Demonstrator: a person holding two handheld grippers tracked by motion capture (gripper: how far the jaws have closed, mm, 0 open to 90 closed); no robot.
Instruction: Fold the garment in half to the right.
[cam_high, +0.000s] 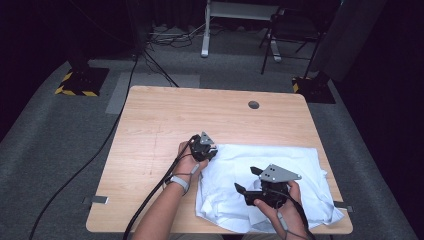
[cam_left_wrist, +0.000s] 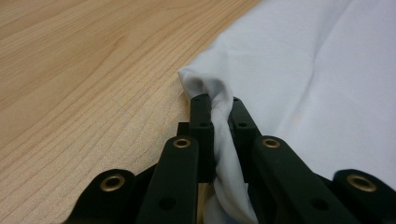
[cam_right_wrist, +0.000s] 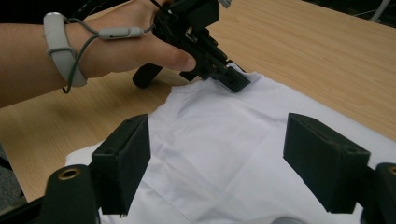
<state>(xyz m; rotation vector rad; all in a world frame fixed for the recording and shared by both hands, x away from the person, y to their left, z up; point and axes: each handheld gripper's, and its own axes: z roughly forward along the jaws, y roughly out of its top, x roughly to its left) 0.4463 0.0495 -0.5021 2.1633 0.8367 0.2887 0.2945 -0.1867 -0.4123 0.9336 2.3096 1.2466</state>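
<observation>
Spreading white garment (cam_high: 270, 185) across table (cam_high: 160, 125), lying toward 4 o'clock. Left tool (cam_high: 209, 151) clenched on bunched corner (cam_left_wrist: 219, 107) at garment's 10 o'clock. Right tool (cam_high: 249, 181) released, hovering above cloth middle. Next: lowering right tool onto an edge, clamping, then pulling fabric flat.

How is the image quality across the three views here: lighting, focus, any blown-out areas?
High view: table evenly lit, surroundings dark, white cloth nearly blown out, folds faint. Left gripper view: sharp on the cloth pinched by the left gripper, jaw bases at the bottom soft. Right gripper view: the right gripper slightly blurred up close, cloth folds readable.
</observation>
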